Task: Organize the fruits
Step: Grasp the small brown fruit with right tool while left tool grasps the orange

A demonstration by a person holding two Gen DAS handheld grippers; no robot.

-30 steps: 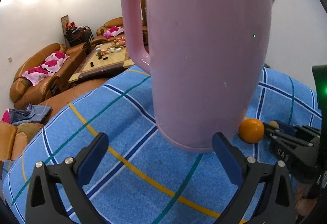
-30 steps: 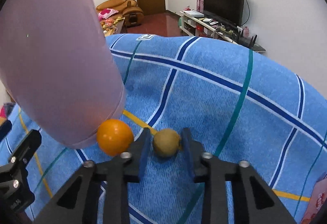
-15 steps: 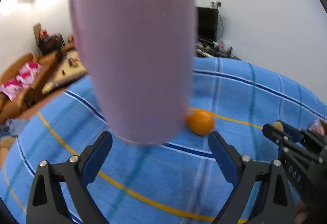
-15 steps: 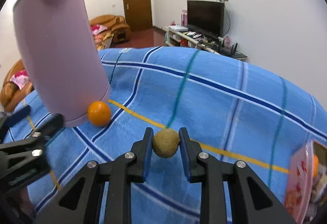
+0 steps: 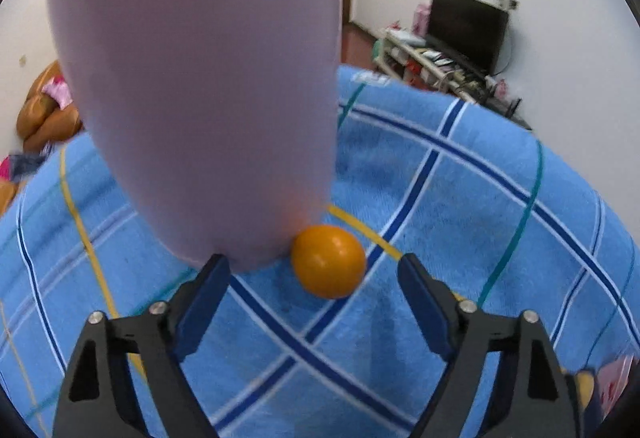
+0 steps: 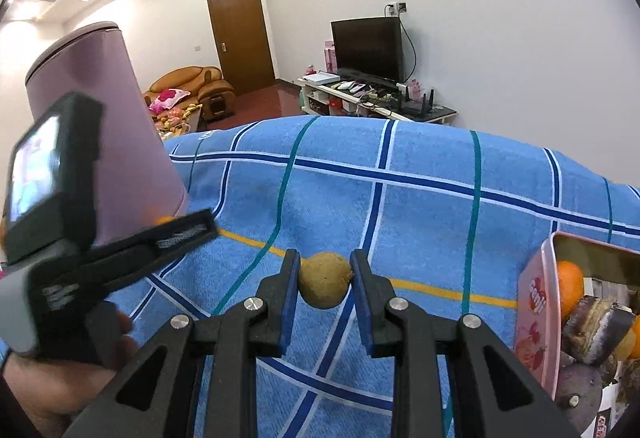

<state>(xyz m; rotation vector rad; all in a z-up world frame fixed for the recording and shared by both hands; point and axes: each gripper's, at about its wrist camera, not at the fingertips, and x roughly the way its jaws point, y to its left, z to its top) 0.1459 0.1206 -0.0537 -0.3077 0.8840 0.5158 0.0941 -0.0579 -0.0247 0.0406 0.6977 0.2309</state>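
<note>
An orange (image 5: 328,261) lies on the blue checked cloth (image 5: 460,206), touching the base of a tall lilac kettle (image 5: 208,78). My left gripper (image 5: 314,292) is open, its fingers either side of the orange and just short of it. My right gripper (image 6: 325,280) is shut on a small brown kiwi (image 6: 325,285) and holds it above the cloth. A pink tin (image 6: 534,302) at the right edge holds an orange (image 6: 570,288) and other fruit. The left gripper's body (image 6: 64,238) shows at the left of the right wrist view.
The lilac kettle (image 6: 104,142) stands at the left on the cloth. A dark wrapped item (image 6: 596,326) lies in the tin. Beyond the table are a TV stand (image 6: 372,94), sofas (image 6: 188,86) and a door.
The left gripper has swung right from the kettle and moved in on the orange. The right gripper has lifted the kiwi and carried it right, towards the pink tin.
</note>
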